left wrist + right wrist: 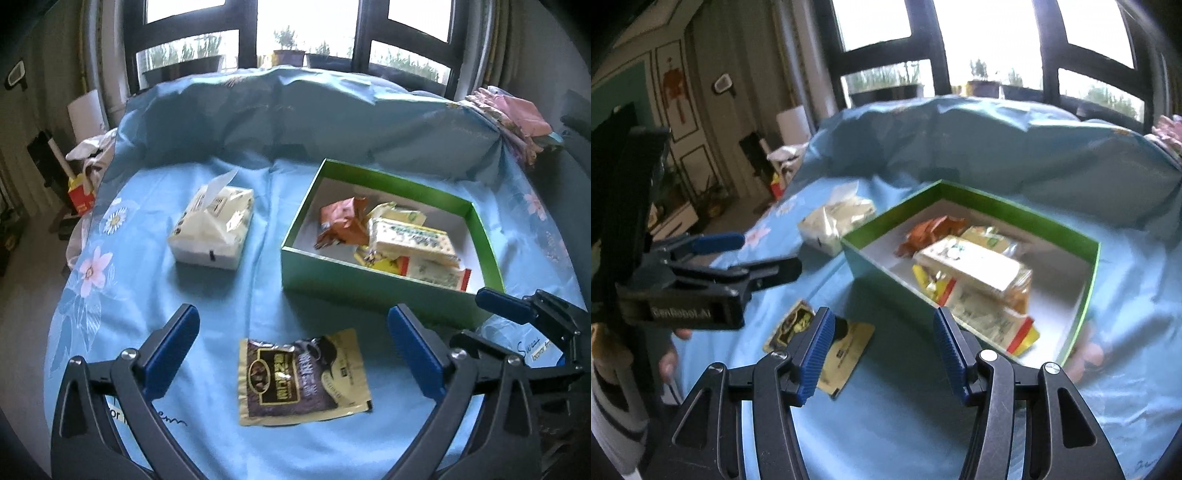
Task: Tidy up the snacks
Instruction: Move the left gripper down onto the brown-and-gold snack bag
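A brown and gold snack packet [303,376] lies flat on the blue flowered cloth, below and between the fingers of my left gripper [291,332], which is open wide and not touching it. A green box [369,280] stands just beyond, to the right, holding an orange packet [343,221] and pale cracker packs [410,236]. In the right wrist view my right gripper [882,339] is open and empty, near the box's [886,273] front corner. Its left finger hides part of the packet [849,350]. The left gripper [768,254] reaches in from the left there.
A white tissue pack [214,229] sits left of the box. The cloth bunches up into a ridge [295,110] behind both. Folded pink fabric [517,114] lies at the far right, and a red carton [81,192] stands past the left edge. A hand [668,354] holds the left gripper.
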Available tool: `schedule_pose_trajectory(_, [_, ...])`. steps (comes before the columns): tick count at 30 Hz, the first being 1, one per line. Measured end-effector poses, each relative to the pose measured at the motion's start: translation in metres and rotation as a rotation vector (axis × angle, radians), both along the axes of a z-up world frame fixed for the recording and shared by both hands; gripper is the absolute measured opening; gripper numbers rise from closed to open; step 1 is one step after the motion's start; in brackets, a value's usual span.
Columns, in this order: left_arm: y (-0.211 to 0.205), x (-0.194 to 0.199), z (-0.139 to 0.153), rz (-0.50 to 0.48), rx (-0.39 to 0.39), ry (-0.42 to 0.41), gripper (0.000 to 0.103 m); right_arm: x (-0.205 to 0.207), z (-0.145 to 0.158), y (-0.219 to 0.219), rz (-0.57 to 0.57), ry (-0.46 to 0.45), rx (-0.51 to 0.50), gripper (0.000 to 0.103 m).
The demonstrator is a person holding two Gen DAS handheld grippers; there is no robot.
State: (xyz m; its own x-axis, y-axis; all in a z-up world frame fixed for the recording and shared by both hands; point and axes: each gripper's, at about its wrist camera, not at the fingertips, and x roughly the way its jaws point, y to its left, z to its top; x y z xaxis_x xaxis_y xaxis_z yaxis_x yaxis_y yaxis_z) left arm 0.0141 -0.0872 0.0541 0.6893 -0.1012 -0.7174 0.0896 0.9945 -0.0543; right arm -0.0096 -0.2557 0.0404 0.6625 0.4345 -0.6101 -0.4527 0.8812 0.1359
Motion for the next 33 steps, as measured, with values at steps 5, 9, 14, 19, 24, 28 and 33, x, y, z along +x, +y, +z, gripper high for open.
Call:
schedule_pose_trajectory(5, [0.018, 0.002, -0.01, -0.007, -0.087, 0.047, 0.103, 0.005, -0.01, 0.011, 0.014, 0.028, -0.005, 0.056])
schedule_pose_trajectory(9, [0.036, 0.008, -0.018, -0.041, -0.208, 0.103, 0.103, 0.008, -0.023, 0.025, 0.043, 0.064, -0.03, 0.057])
schedule_pose_trajectory(14, [0.055, 0.008, -0.029, -0.031, -0.228, 0.142, 0.103, 0.008, -0.035, 0.04, 0.079, 0.086, -0.066, 0.057])
schedule_pose_trajectory(19, [0.078, 0.007, -0.047, 0.013, -0.209, 0.196, 0.102, 0.015, -0.046, 0.042, 0.08, 0.127, -0.068, 0.057])
schedule_pose_trajectory(24, [0.075, 0.0, -0.058, -0.065, -0.203, 0.219, 0.101, 0.017, -0.06, 0.047, 0.115, 0.176, -0.078, 0.057])
schedule_pose_trajectory(28, [0.081, -0.002, -0.073, -0.131, -0.31, 0.27, 0.096, 0.021, -0.07, 0.047, 0.157, 0.239, -0.014, 0.057])
schedule_pose_trajectory(33, [0.079, -0.001, -0.081, -0.155, -0.35, 0.307, 0.087, 0.031, -0.08, 0.044, 0.144, 0.295, 0.034, 0.057])
